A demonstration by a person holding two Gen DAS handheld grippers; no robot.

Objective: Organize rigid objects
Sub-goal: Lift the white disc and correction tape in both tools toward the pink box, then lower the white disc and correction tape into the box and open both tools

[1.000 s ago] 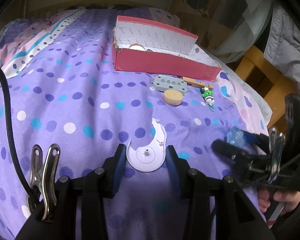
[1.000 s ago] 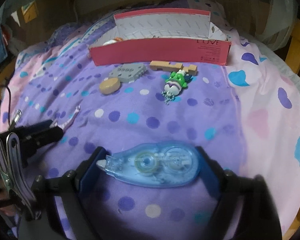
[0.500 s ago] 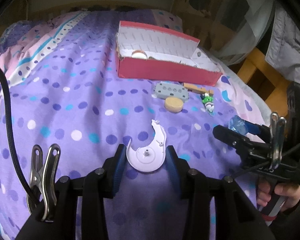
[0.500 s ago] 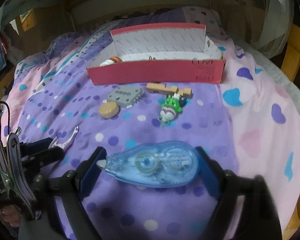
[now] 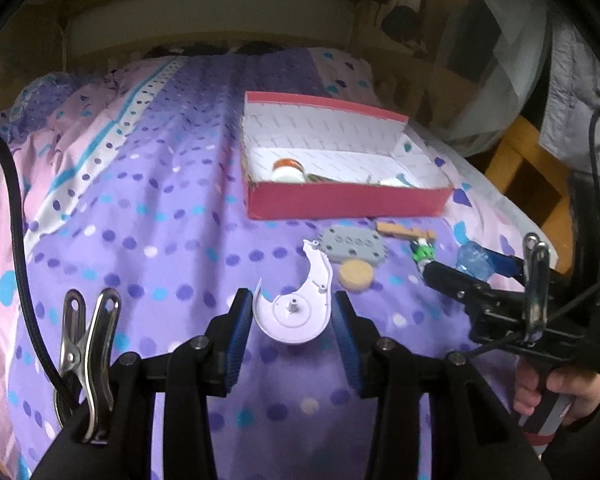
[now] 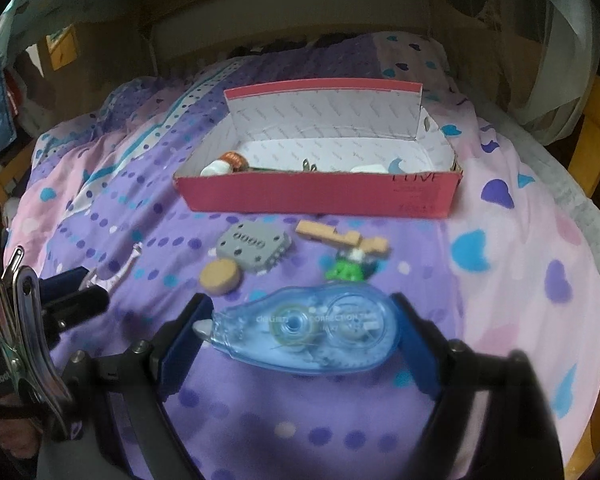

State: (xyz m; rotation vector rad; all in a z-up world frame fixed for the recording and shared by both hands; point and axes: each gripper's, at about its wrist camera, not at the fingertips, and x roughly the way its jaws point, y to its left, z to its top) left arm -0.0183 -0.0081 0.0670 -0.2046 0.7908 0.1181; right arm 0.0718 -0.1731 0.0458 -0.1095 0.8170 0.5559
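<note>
My left gripper [image 5: 291,318] is shut on a white plastic tape-case half [image 5: 296,304] and holds it above the purple dotted bedspread. My right gripper [image 6: 300,334] is shut on a blue correction tape dispenser [image 6: 304,328], also held above the bed; the dispenser shows in the left wrist view [image 5: 474,258] too. A red cardboard box [image 5: 344,200] with a white inside stands further back, also in the right wrist view [image 6: 320,196]. It holds a small orange-capped bottle [image 6: 228,164] and other small items.
On the bedspread in front of the box lie a grey holed plate [image 6: 254,248], a tan round disc [image 6: 220,276], a wooden piece [image 6: 340,238] and a green toy [image 6: 350,268]. A wooden chair [image 5: 524,176] stands at the bed's right side.
Both grippers have risen and moved toward the box with their objects still held. The box now shows more of its inside.
</note>
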